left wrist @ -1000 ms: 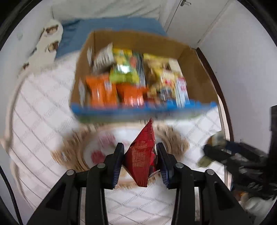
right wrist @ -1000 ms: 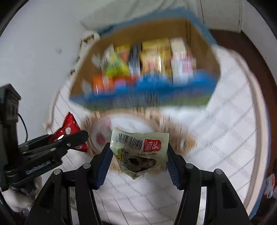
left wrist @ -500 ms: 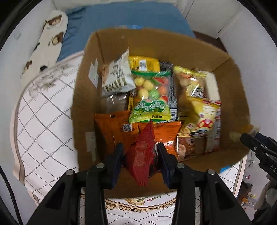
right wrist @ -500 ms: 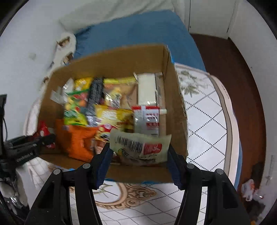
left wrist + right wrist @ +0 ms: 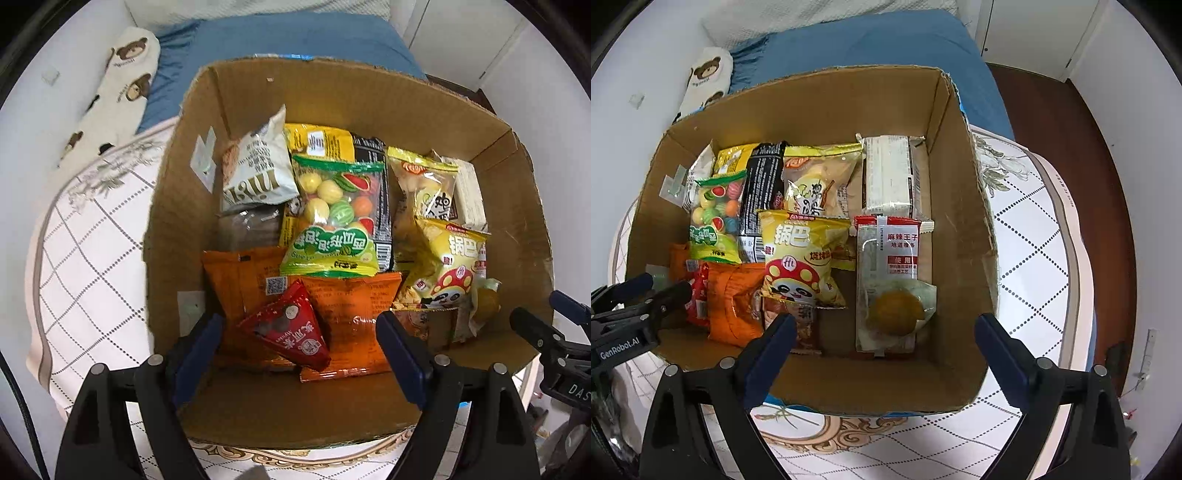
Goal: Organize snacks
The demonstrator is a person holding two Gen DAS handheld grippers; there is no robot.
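The left gripper (image 5: 299, 347) is spread wide, a red triangular packet (image 5: 290, 332) lying loose between its fingers in the cardboard box (image 5: 369, 99). The right gripper (image 5: 884, 343) gapes too, a pale bun packet (image 5: 895, 310) just ahead

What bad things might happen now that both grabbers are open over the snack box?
1. The red triangular snack packet lies loose on the orange packets; it might slide off them.
2. The open left gripper and open right gripper hang low at the brown cardboard box; pulling back carelessly might snag its near wall.
3. The clear-wrapped round yellow pastry lies on top of other snacks, so anything dropped on it could squash it.
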